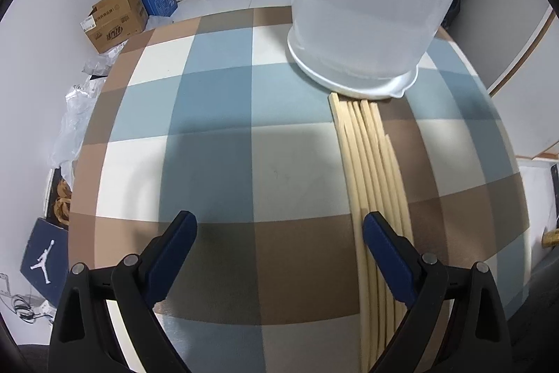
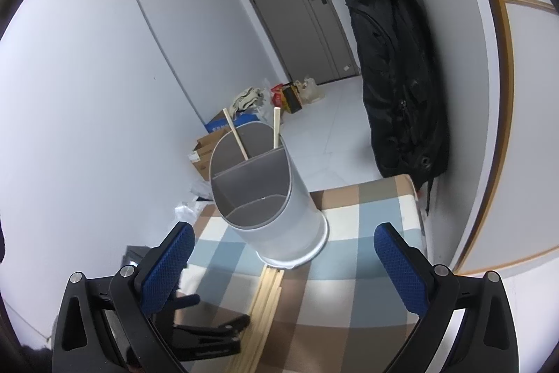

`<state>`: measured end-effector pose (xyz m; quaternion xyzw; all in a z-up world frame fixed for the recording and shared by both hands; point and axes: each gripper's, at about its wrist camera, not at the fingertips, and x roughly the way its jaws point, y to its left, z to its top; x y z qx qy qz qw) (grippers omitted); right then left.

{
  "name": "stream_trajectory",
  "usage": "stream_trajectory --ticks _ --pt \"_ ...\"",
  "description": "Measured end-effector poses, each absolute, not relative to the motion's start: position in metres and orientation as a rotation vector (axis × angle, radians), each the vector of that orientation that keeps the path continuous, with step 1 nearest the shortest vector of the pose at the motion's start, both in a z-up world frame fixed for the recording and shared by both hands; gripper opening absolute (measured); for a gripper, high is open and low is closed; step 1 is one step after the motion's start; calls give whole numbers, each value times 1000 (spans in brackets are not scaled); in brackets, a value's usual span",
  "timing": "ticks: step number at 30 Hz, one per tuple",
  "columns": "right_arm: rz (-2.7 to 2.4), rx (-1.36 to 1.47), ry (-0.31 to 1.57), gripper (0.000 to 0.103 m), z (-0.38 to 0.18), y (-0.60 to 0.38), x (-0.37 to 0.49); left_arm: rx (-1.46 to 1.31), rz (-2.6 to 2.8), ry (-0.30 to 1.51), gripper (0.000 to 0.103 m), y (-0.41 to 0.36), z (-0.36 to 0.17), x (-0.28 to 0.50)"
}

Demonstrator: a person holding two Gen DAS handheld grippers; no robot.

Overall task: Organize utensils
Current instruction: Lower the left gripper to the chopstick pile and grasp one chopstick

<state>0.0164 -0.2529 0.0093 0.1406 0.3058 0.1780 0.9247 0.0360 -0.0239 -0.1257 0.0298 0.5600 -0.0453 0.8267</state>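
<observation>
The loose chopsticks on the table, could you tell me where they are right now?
The chopsticks lie bundled on the checked tablecloth, tips against the base of the white holder, beside the open left gripper's right-hand finger.

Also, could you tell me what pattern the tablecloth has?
The tablecloth is checked in blue, white and brown, clearest in the left wrist view.
</observation>
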Motion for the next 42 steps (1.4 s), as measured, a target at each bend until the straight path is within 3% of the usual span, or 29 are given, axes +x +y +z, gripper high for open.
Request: stream_trajectory --ticks 3,11,28,32,35,37,42 --pt "380 290 634 103 10 -252 16 79 -82 1192 93 -26 -124 38" --pt "384 317 635 103 8 -254 17 57 -79 1221 79 -22 -126 40" --pt "384 344 667 103 4 -258 25 58 -78 1245 78 -30 -128 88" --pt "366 356 686 103 0 -263 30 27 -111 1222 56 -26 -126 90" --pt "354 371 706 103 -5 -266 35 27 -138 1200 10 -25 -123 90" --pt "350 380 717 103 -8 -267 38 -9 -171 1201 4 -22 -123 91" --pt "343 368 735 103 -12 -263 41 -68 -193 1159 3 -11 -115 80"
